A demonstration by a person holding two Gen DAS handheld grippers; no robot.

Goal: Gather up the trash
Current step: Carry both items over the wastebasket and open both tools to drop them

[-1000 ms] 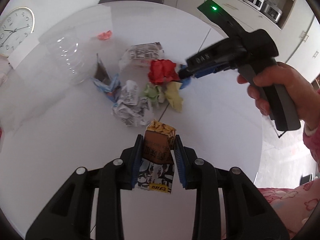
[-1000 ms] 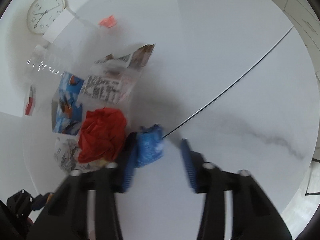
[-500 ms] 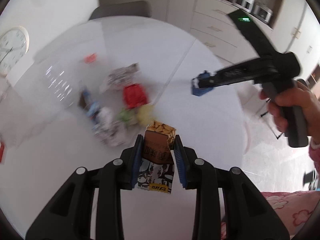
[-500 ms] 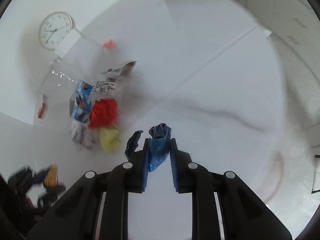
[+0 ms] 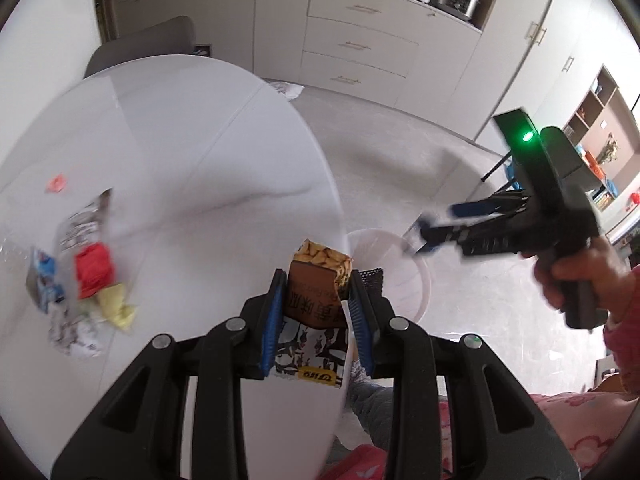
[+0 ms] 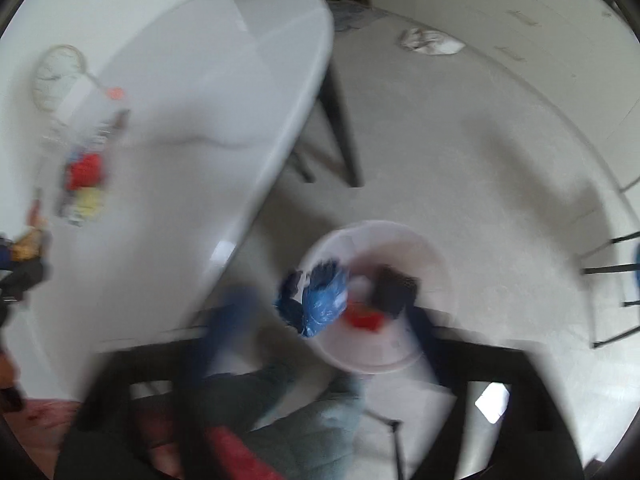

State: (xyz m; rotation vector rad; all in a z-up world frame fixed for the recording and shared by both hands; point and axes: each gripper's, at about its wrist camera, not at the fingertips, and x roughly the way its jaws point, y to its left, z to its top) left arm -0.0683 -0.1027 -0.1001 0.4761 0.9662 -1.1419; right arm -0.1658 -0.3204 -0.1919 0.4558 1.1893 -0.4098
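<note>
We see a crumpled blue plastic wrapper [image 6: 324,300] between the wide right claw [image 6: 320,324] over a white plastic bin [image 6: 400,236]; left claw [image 5: 316,312] clamps a brown snack carton [image 5: 316,292] at 6 o'clock, by the white desk [image 5: 180,152] edge.

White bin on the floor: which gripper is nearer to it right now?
Right. The right gripper is above the white bin with the blue wrapper between its spread fingers. The left gripper is over the table edge, clamping the snack carton.
</note>
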